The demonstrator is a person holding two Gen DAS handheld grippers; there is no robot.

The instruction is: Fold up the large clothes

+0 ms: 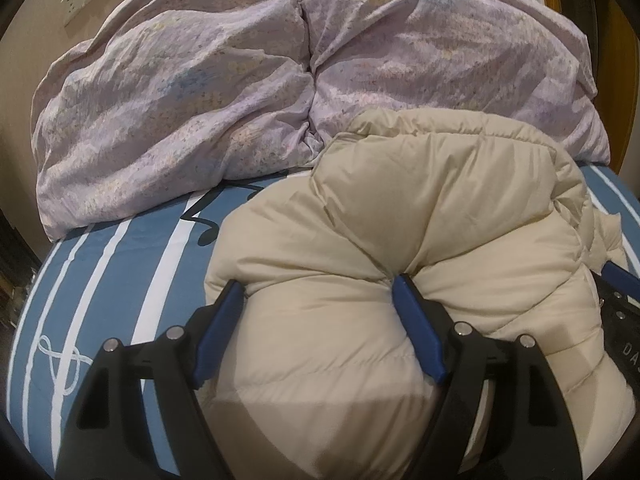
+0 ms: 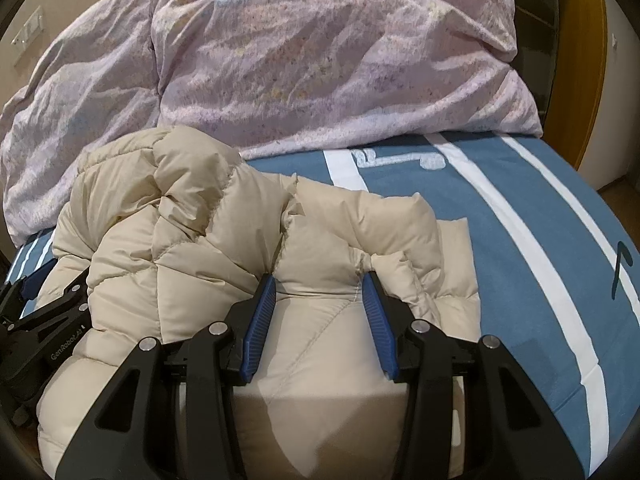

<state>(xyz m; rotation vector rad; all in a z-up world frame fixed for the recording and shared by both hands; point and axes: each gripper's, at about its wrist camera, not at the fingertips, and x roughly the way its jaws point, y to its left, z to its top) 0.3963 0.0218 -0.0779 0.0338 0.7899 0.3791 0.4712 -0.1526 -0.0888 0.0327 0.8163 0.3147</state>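
Both tongs were seen clamped on the same beige puffer jacket, which lay bunched on a bed. Between the blue pads of the left tongs a thick roll of the padded fabric was held, so the jaws stood wide apart; the cloth was seen bulging out around both pads. A narrower fold of the jacket was pinched by the right tongs, whose pads were pressed into the quilted cloth on either side, with the jaws set closer together than those of the left.

Beyond both tongs the rest of the jacket was heaped in puffy ridges, and a flatter beige panel was spread just to the right of the right tongs. In the left wrist view the right tongs were glimpsed at the far right edge, partly hidden behind the jacket; in the right wrist view the left tongs were glimpsed at the far left edge, against the jacket's side.

Under the jacket a blue bedsheet with white stripes and music-note figures was stretched. Farther ahead of the tongs, a crumpled lilac duvet was piled across the bed, with its near edge touched by the jacket's far end.
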